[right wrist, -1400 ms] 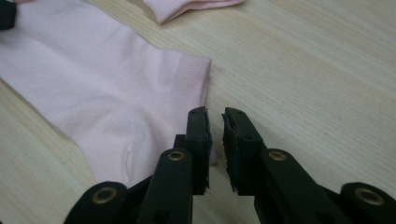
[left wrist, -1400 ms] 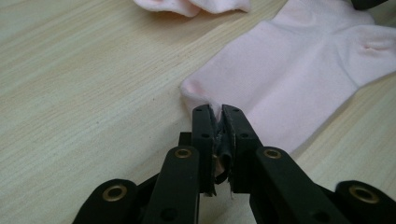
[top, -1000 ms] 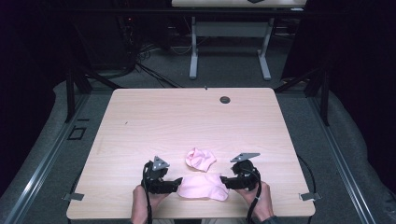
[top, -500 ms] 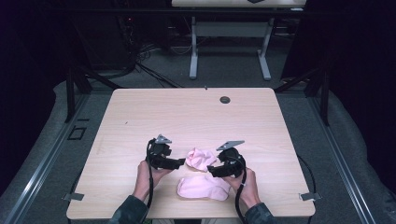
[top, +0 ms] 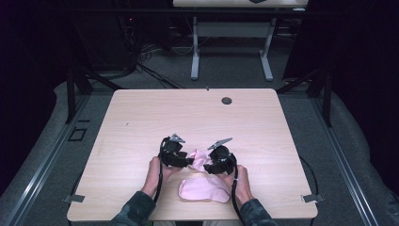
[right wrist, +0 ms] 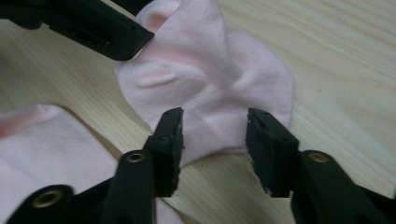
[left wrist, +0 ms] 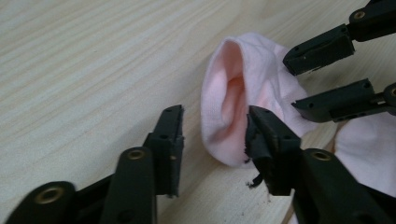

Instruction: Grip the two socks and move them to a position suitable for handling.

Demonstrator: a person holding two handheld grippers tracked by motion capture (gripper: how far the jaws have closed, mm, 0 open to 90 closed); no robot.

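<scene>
Low in the centre of the high view, both grippers meet over a bunched pink sock on the tabletop. The left gripper and right gripper have just been closing; their fingers stand half-narrowed astride the sock's edges, not pinching. A second pink sock lies flat just below.

High view: table evenly lit from above, surroundings dark, floor dim, far corners near black. No glare on wood. Shadows short and soft beneath hands. Image soft, fine detail low, slight bowing at edges. Left gripper view: bright, warm light; wood grain sharp at mid distance, blurred toward top; near jaw bases out of focus. Right gripper view: similar brightness, pink sock slightly washed out, soft shadow under folds.
</scene>
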